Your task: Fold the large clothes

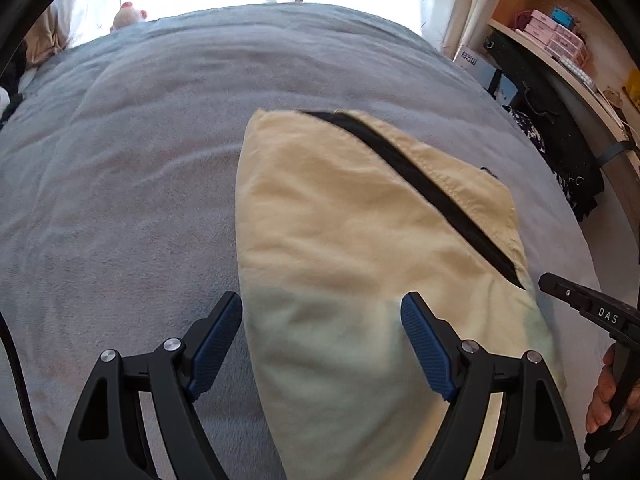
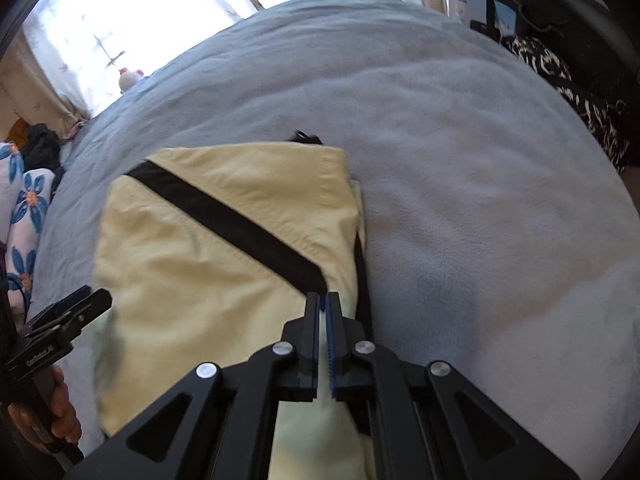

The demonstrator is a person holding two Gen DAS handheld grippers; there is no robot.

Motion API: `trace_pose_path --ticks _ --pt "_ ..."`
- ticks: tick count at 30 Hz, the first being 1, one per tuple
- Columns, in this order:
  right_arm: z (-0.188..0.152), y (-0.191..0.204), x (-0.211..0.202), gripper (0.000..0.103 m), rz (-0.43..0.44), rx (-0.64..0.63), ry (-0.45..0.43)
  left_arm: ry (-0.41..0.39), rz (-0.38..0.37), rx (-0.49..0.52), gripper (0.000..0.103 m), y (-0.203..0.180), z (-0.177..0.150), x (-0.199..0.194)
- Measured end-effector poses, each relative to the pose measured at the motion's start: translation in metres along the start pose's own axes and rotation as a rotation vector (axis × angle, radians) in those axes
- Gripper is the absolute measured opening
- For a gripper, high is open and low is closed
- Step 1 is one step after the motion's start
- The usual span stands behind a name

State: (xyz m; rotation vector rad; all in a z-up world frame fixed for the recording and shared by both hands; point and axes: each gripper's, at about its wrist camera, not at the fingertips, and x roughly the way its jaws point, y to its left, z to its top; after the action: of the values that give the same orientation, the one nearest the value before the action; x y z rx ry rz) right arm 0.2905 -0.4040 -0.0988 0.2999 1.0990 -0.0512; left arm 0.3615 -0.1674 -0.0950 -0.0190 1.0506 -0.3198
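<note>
A pale yellow garment (image 1: pixel 340 220) (image 2: pixel 224 280) with a black diagonal stripe (image 1: pixel 420 184) (image 2: pixel 240 220) lies folded into a compact rectangle on the grey-blue bed cover (image 1: pixel 140 160) (image 2: pixel 480 200). My left gripper (image 1: pixel 322 300) hovers open above the garment's near end, its blue pads (image 1: pixel 220 340) wide apart and off the cloth. My right gripper (image 2: pixel 323 304) is shut above the garment's right edge, with no cloth seen between its fingers. Each gripper shows at the edge of the other's view: the right gripper (image 1: pixel 560 286), the left gripper (image 2: pixel 86 300).
A wooden shelf with pink boxes (image 1: pixel 552 36) stands to the right of the bed. Dark patterned clothes (image 1: pixel 560 160) (image 2: pixel 572 92) hang beside it. A floral pillow (image 2: pixel 24 208) lies at the left, a soft toy (image 1: pixel 128 16) by the bright window. Hands (image 1: pixel 604 400) (image 2: pixel 60 412) hold the gripper handles.
</note>
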Motion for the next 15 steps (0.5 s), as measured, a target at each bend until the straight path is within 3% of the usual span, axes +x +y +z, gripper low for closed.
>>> trace_pose_path --ticks 3,5,8,11,15 --pt "-0.006 0.006 -0.026 0.016 0.003 -0.020 -0.014 -0.030 0.008 0.044 0.080 -0.007 -0.004 -0.030" --pt "-0.009 0.010 -0.045 0.043 0.007 -0.032 -0.036 -0.042 0.006 0.070 0.080 -0.011 -0.007 -0.050" --pt "-0.012 0.017 -0.073 0.059 -0.011 -0.066 -0.092 -0.051 -0.007 0.097 0.080 -0.015 -0.013 -0.076" --pt "-0.014 0.022 -0.098 0.068 -0.032 -0.099 -0.138 -0.065 -0.002 0.118 0.080 -0.019 -0.020 -0.097" --pt "-0.016 0.024 -0.107 0.070 -0.042 -0.138 -0.110 -0.039 -0.017 0.128 0.080 -0.021 -0.029 -0.108"
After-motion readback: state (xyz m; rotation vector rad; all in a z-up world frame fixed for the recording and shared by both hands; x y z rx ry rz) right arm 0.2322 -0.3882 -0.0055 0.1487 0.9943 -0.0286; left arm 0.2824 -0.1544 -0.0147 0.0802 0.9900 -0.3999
